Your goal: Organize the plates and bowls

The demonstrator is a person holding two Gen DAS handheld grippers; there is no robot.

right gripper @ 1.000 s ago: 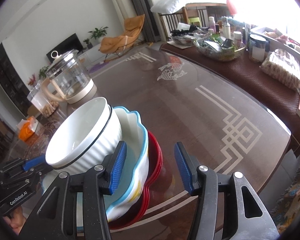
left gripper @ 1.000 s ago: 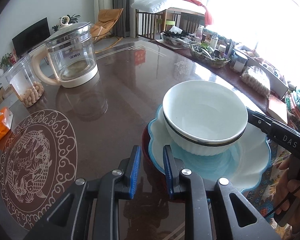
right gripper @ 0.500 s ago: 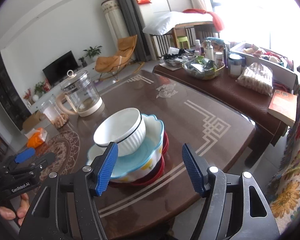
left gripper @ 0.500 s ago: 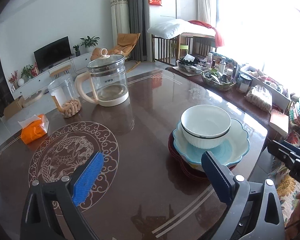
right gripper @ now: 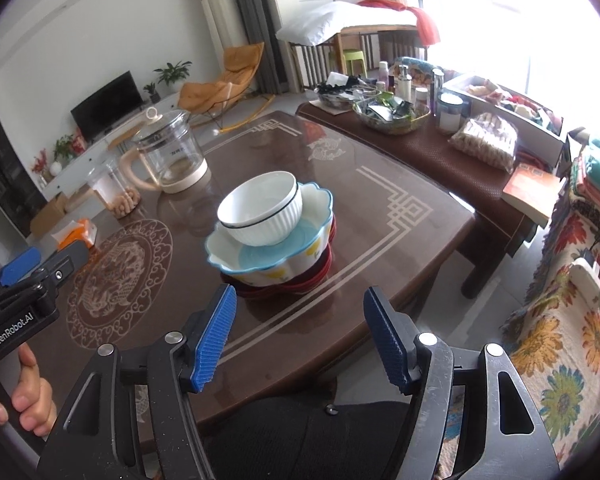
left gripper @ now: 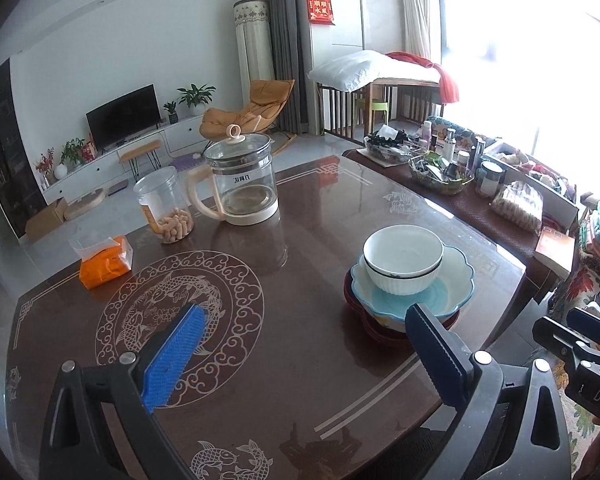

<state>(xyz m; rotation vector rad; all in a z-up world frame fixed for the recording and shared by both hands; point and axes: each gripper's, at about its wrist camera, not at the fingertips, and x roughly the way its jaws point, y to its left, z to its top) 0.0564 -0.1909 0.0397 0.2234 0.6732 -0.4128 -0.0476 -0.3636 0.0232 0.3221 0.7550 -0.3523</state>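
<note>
A white ribbed bowl point(left gripper: 402, 258) sits inside a pale blue scalloped bowl point(left gripper: 456, 280), which rests on a red plate point(left gripper: 366, 326) on the dark glass-topped table point(left gripper: 300, 240). My left gripper point(left gripper: 304, 318) is open wide, back from the stack and to its left, with nothing between its fingers. The right wrist view shows the same white bowl point(right gripper: 260, 208), blue bowl point(right gripper: 260, 260) and red plate point(right gripper: 326, 264) ahead. My right gripper point(right gripper: 300, 296) is open and empty, short of the stack, above the table's near edge.
A glass kettle point(left gripper: 240, 184), a clear jar of snacks point(left gripper: 166, 208) and an orange tissue pack point(left gripper: 104, 260) stand at the far left of the table. A cluttered low side table point(right gripper: 452, 160) with a book point(right gripper: 532, 192) runs along the right.
Both grippers drew back and rose away from the bowl stack. The left jaws went from nearly shut to wide open; the right jaws widened. The stack stayed put.
</note>
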